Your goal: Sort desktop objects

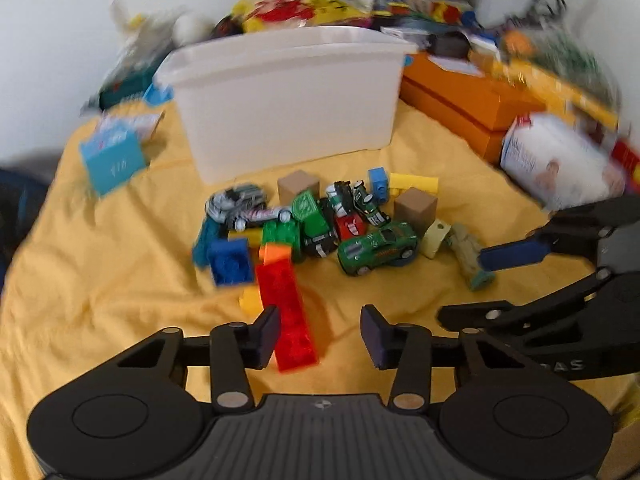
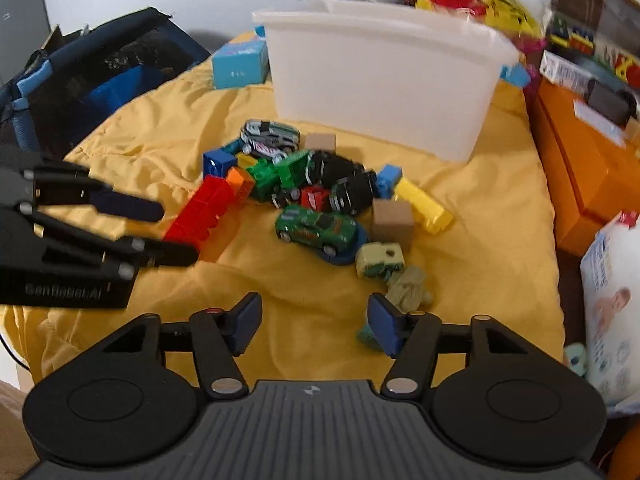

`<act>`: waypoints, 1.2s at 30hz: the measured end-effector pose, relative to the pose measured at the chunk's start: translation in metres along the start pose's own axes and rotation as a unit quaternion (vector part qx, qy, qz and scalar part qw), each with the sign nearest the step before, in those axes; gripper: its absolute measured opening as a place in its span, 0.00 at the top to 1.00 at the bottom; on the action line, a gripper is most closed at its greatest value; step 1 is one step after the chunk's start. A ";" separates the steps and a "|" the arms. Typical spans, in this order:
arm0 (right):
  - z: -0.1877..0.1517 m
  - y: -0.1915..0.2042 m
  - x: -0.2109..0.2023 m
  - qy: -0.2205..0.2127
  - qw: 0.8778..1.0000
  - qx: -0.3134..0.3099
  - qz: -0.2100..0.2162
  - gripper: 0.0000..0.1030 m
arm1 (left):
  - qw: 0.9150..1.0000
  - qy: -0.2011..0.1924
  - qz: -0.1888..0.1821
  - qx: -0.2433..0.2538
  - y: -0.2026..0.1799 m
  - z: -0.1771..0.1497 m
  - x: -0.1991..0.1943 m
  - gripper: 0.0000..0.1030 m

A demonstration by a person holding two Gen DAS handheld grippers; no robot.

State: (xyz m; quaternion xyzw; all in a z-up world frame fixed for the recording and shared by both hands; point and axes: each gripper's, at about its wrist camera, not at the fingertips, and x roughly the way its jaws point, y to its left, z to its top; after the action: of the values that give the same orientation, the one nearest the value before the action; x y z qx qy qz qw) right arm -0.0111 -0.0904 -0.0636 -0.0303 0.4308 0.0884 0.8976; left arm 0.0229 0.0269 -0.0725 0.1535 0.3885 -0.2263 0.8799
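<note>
Motion blur smears the clutter (image 1: 440, 12) behind the white bin (image 1: 288, 96); its contents stay hidden.

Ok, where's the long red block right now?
The long red block lies on the yellow cloth at the near left edge of the toy pile, its near end between the left gripper's open fingers, beside an orange brick.

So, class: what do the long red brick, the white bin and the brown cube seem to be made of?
Long red brick: translucent glossy plastic; light glows through it. White bin: smooth, matt, faintly translucent plastic, with a moulded rim. Brown cube: dull and flat-faced, perhaps wood or cardboard; too blurred to settle.
</note>
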 end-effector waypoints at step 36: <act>0.002 -0.004 0.000 -0.029 0.998 -0.014 -0.059 0.40 | 0.992 0.000 -0.024 0.125 -0.026 -0.011 0.007 0.50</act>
State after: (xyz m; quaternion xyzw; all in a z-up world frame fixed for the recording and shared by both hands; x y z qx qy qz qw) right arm -0.0089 -0.0941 -0.0620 -0.0654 0.4004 0.0421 0.9130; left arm 0.0068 0.0079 -0.0869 0.2535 0.3604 -0.2939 0.8482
